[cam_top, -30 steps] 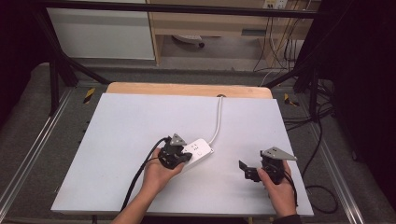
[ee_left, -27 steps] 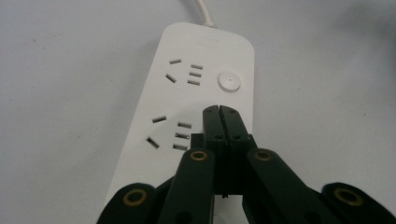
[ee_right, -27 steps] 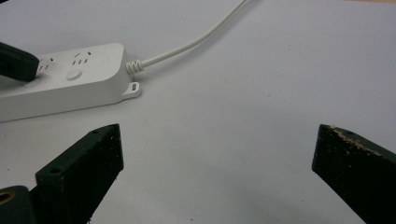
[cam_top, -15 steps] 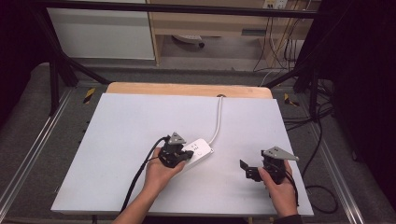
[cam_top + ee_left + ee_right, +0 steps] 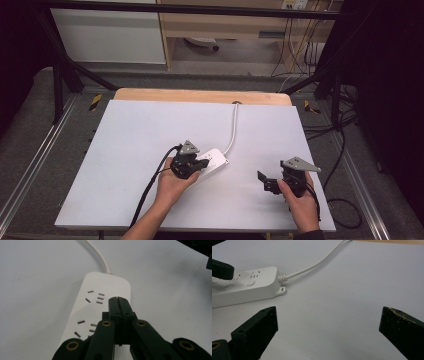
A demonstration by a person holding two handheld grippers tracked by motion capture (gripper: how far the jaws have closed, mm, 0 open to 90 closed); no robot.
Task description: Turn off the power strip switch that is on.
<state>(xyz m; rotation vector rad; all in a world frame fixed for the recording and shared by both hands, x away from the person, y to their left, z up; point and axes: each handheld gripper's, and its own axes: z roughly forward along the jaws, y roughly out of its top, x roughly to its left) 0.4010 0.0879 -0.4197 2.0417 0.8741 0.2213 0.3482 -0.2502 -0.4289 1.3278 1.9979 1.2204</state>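
**A:** Item one, left of centre in the high view?

**B:** My left tongs [image 5: 200, 163]. Jaws pressed together, nothing between them, tips resting on or just over the white power strip [image 5: 212, 161]. In the left gripper view the closed tips sit at the strip's right edge, beside the socket slots [image 5: 96, 297].

**A:** Item two?

**B:** The power strip itself: lying flat on the white tabletop [image 5: 130, 135], just below the middle of the frame. Its white cord [image 5: 233, 125] runs up toward the top edge of the tabletop. Nothing is plugged into any socket I can see.

**A:** Item three, lower right?

**B:** My right tongs [image 5: 261, 179]. Jaws wide apart, holding nothing, well apart from the strip and pointed toward it. In the right gripper view the strip's round button [image 5: 250, 283] lies at upper left.

**A:** Progress?

**B:** By my reckoning, the left tongs are pressing or steadying the strip. I cannot tell whether the switch has been worked. The right tongs have taken no part yet.

**A:** Changes against the earlier frames?

**B:** Slight. The left tongs have crept a little along the strip; the strip, cord and right tongs sit where they were.
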